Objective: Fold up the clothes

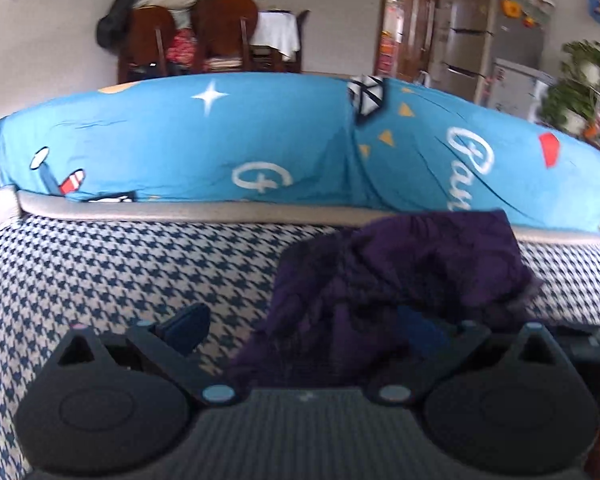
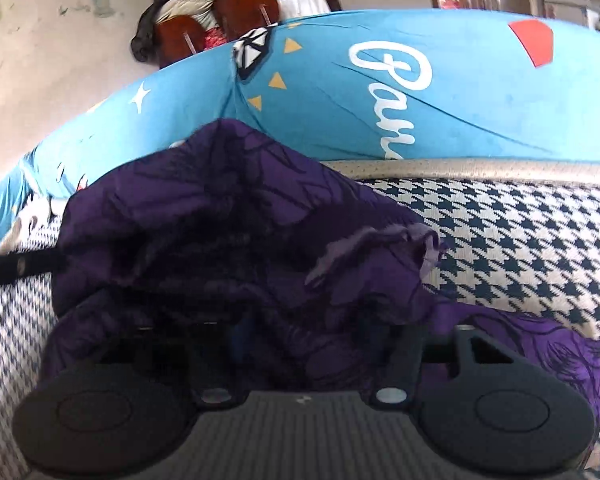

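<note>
A crumpled dark purple garment [image 1: 400,272] lies bunched on the houndstooth seat cover [image 1: 100,272], against the backrest. My left gripper [image 1: 300,320] is open. Its left blue finger [image 1: 188,326] is over bare seat, and its right finger [image 1: 418,330] is pushed into the garment's left edge. In the right wrist view the purple garment [image 2: 220,220] is heaped over my right gripper [image 2: 300,328] and hides both fingers. The jaw links stand drawn in, so it looks shut on the cloth. A paler inside-out hem [image 2: 380,240] shows at the right.
A blue cartoon-print cushion [image 1: 220,148] runs along the back behind a grey piping edge [image 1: 180,212]. Bare houndstooth seat [image 2: 520,240] lies right of the garment. Wooden chairs [image 1: 220,32], piled clothes, a doorway and a fridge [image 1: 500,40] stand beyond.
</note>
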### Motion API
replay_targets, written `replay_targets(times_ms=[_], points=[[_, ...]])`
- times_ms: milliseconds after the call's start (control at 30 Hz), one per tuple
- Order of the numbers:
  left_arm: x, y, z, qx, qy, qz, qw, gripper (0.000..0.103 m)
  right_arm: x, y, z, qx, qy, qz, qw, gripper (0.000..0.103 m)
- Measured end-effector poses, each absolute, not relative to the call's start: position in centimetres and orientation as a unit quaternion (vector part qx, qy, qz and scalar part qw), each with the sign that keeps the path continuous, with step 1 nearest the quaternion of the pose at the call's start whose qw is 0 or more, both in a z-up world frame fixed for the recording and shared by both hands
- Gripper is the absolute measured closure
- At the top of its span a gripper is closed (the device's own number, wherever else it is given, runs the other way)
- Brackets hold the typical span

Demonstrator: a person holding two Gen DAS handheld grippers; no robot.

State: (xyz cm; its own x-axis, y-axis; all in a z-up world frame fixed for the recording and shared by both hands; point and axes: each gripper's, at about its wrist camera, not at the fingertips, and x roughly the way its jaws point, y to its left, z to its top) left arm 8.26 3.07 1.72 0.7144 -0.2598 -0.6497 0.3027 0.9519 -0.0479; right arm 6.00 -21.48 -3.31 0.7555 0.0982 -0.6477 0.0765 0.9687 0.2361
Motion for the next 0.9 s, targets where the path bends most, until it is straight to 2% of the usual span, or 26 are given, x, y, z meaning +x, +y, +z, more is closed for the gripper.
replay_targets(times_ms=[33, 67, 167, 467, 900], points=[[8.2, 2.9, 1.7, 0.033, 0.346, -0.155, 0.925, 0.000, 6.2, -21.5, -3.3, 0.129, 0.347, 0.002, 0.929, 0.071], [8.3, 2.9, 1.7, 0.033, 0.345, -0.157, 0.925, 0.000, 6.3, -21.5, -3.1, 0.130, 0.341, 0.000, 0.931, 0.076], [8.2, 2.8, 1.7, 0.030, 0.344, -0.166, 0.924, 0.000, 6.7, -21.7, -2.0, 0.154, 0.312, 0.001, 0.937, 0.082], [8.4, 1.6, 0.9, 0.038, 0.347, -0.158, 0.924, 0.000, 6.6, -20.1, 2.4, 0.194, 0.202, 0.095, 0.955, 0.086], [12.4, 2.9, -1.7, 0.019, 0.370, -0.012, 0.929, 0.000, 4.8, -20.8, 5.4, 0.188, 0.184, 0.111, 0.958, 0.079]])
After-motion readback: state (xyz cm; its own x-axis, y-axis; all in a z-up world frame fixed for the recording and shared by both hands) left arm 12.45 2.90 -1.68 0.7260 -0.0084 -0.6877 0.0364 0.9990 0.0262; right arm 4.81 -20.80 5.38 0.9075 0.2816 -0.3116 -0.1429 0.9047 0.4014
